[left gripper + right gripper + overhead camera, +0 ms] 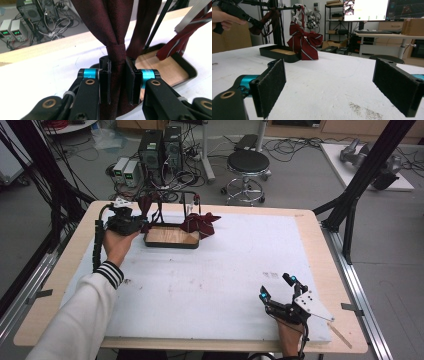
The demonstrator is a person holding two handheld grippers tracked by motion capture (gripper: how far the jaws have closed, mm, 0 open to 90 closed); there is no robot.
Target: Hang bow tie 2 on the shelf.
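Note:
A small black rack (172, 212) stands on a black tray with a wooden floor (171, 237) at the table's back left. A dark maroon cloth (116, 50) hangs from the rack's left side, and my left gripper (117, 75) is shut on it, the fabric bunched between the pads. In the high view the left gripper (131, 224) sits at the tray's left end. A red striped bow (200, 224) hangs at the rack's right side, seen as the bow (304, 41) from the right gripper view. My right gripper (278, 288) rests open near the table's front right, nothing between its pads (270, 86).
A white foam sheet (215, 275) covers the wooden table. Beyond the far edge are a black stool (247, 172), computer towers (160, 150) and cables on the floor. Black frame posts (360, 185) stand at the right.

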